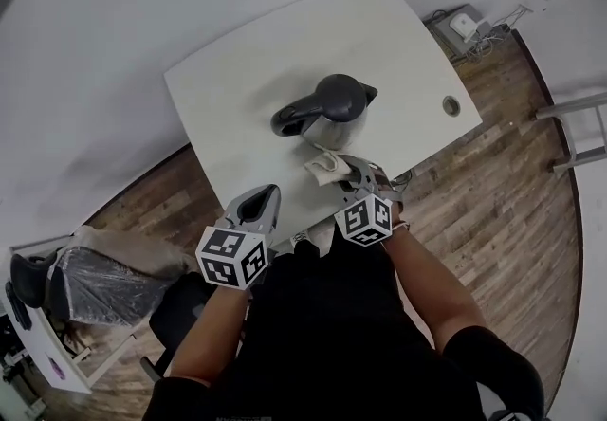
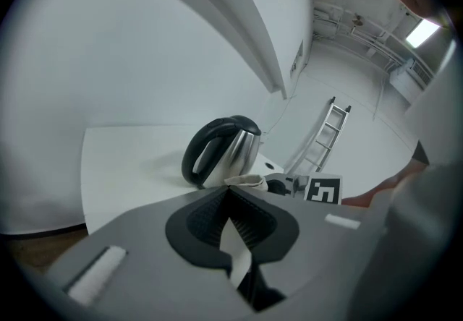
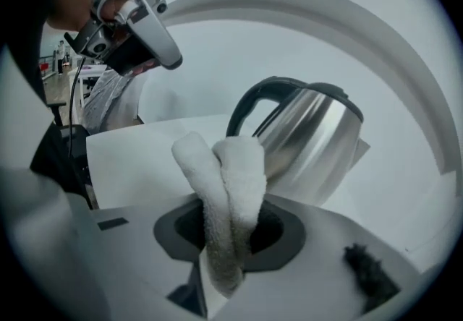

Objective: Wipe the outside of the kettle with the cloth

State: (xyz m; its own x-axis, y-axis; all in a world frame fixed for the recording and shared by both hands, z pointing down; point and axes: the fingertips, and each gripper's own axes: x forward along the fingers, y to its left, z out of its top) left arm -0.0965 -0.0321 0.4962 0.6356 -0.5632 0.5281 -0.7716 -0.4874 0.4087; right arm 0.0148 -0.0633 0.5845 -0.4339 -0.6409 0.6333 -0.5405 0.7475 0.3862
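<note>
A steel kettle (image 1: 332,108) with a black lid and handle stands on the white table (image 1: 237,68). My right gripper (image 1: 347,173) is shut on a folded white cloth (image 1: 323,163), held just at the kettle's near side; I cannot tell whether they touch. In the right gripper view the cloth (image 3: 228,175) sticks up from the right gripper (image 3: 228,222), with the kettle (image 3: 311,131) close behind. My left gripper (image 1: 265,198) hovers over the table's near edge, shut and holding nothing. The left gripper view shows the left gripper (image 2: 228,195) aimed at the kettle (image 2: 224,147) and the cloth (image 2: 244,181).
The table has a round cable hole (image 1: 451,105) near its right corner. On the wooden floor stand a plastic-covered chair (image 1: 104,277) at the left, a metal frame (image 1: 579,130) at the right and a power strip (image 1: 464,26) beyond the table. A ladder (image 2: 327,135) leans behind.
</note>
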